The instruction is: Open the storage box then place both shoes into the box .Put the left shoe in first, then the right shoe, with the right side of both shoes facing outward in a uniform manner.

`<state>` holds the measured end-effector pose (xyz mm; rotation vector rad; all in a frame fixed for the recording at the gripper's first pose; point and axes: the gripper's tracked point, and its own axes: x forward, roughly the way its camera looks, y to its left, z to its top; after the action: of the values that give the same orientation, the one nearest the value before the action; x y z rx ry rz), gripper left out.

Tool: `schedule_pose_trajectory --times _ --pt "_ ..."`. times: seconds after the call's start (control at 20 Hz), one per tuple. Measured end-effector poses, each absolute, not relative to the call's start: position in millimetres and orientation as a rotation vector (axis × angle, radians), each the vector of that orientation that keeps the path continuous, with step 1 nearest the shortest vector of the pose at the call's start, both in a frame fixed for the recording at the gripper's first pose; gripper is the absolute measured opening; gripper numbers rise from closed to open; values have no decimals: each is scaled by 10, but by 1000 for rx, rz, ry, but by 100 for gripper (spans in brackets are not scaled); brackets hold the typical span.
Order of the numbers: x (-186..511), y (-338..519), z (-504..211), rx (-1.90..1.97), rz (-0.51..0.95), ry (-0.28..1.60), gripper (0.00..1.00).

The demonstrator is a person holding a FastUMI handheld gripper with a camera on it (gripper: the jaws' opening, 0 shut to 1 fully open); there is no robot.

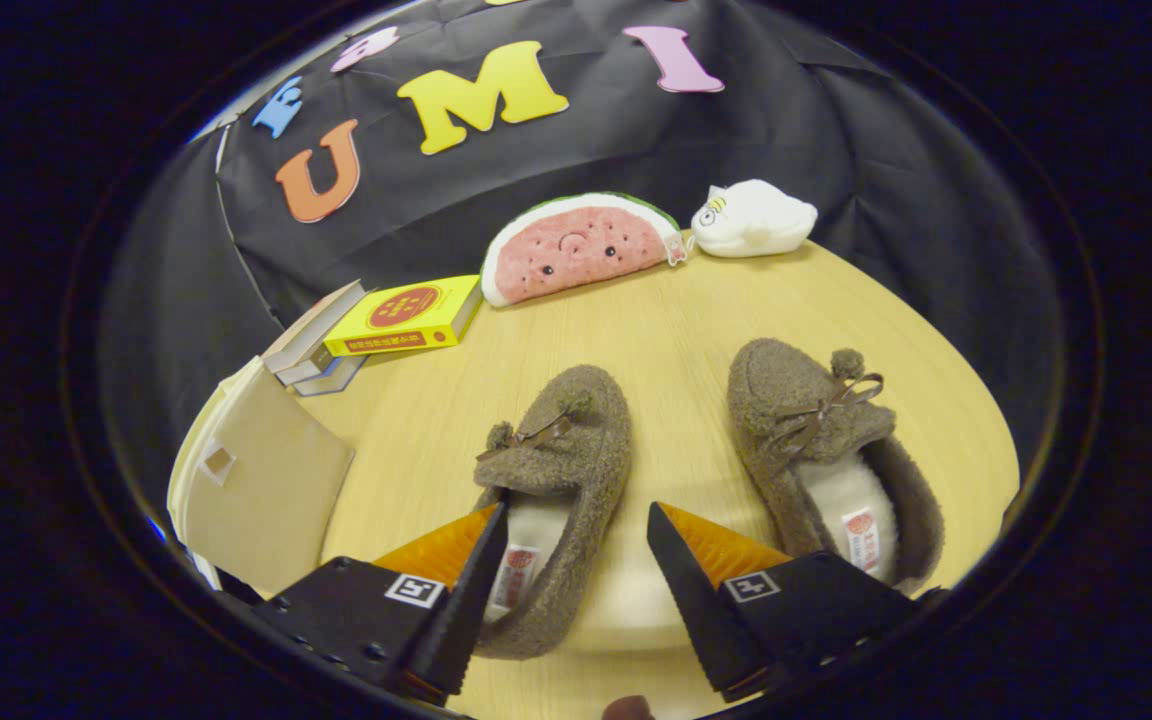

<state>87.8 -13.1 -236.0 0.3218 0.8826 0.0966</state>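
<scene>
Fuzzy brown left shoe (561,480) between spread gripper (576,520) fingers, untouched; right shoe (816,450) beside it

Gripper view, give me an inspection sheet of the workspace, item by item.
Surface: light wood table.
Job's things: left shoe between the open fingers, its heel end nearest; right shoe beside it, beyond the right finger; beige storage box off to the left, open or shut unclear.
Clutter: stacked books, watermelon plush, white plush at the far edge.
Gripper: open, straddling the left shoe, not pressing it.
Cables: nothing seen.
Surroundings: black cloth wall.
</scene>
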Motion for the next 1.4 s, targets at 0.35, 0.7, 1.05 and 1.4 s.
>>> schedule_pose_trajectory --times 0.35,0.7,1.05,1.4 --pt "960 -72 -2627 407 60 959 35" --pt "893 -40 -2519 535 79 947 1" --pt "781 452 -2057 687 157 934 1" --pt "822 1302 -777 740 286 816 1"
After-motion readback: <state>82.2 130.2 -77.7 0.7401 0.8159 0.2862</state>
